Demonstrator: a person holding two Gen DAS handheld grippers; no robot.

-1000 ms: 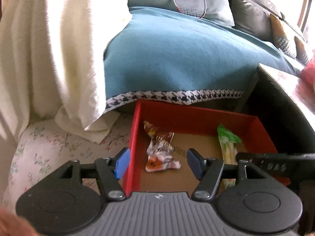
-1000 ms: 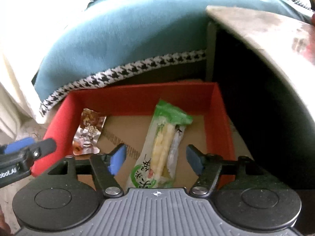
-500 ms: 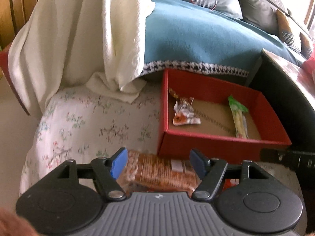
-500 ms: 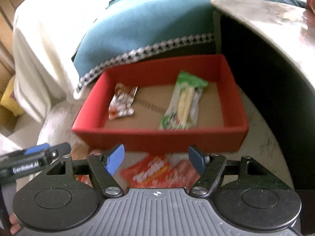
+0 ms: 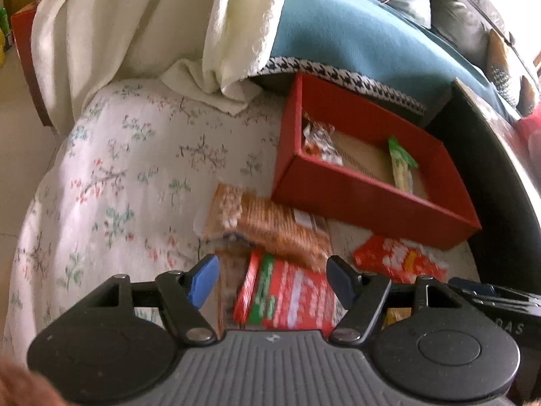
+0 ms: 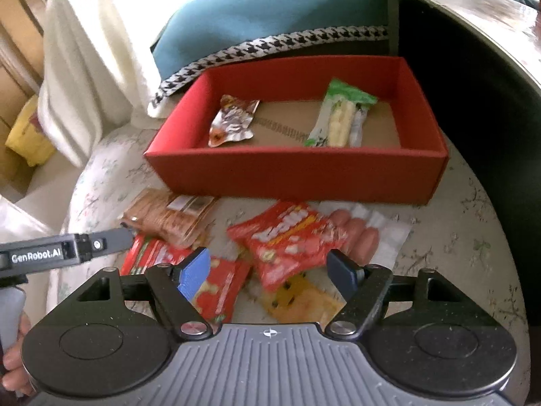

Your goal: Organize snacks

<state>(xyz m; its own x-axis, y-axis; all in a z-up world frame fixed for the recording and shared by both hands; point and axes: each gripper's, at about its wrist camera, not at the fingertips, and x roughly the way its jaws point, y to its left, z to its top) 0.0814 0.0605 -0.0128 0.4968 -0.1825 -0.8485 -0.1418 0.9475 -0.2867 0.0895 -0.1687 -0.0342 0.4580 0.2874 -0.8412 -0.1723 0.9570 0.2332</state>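
Observation:
A red box [image 6: 297,172] [image 5: 365,199] sits on a floral cloth and holds a silver-orange snack packet [image 6: 233,121] [image 5: 319,142] and a green-white snack pack [image 6: 341,115] [image 5: 400,162]. In front of it lie loose snacks: a brown cracker pack [image 6: 169,216] [image 5: 270,223], a red packet [image 6: 287,237] [image 5: 395,260], a sausage pack [image 6: 361,233], a yellow packet [image 6: 301,301] and a red-green packet [image 6: 216,287] [image 5: 290,297]. My left gripper [image 5: 272,280] is open above the red-green packet. My right gripper [image 6: 268,272] is open above the red packet. Both are empty.
A blue blanket with a houndstooth border [image 6: 270,10] and a cream towel [image 5: 135,27] lie behind the box. A dark table with a pale top [image 6: 473,50] stands at the right. The left gripper's side [image 6: 64,253] reaches into the right wrist view.
Both grippers have pulled back from over the box toward me. The loose snacks in front of the box have come into view. Both stay open.

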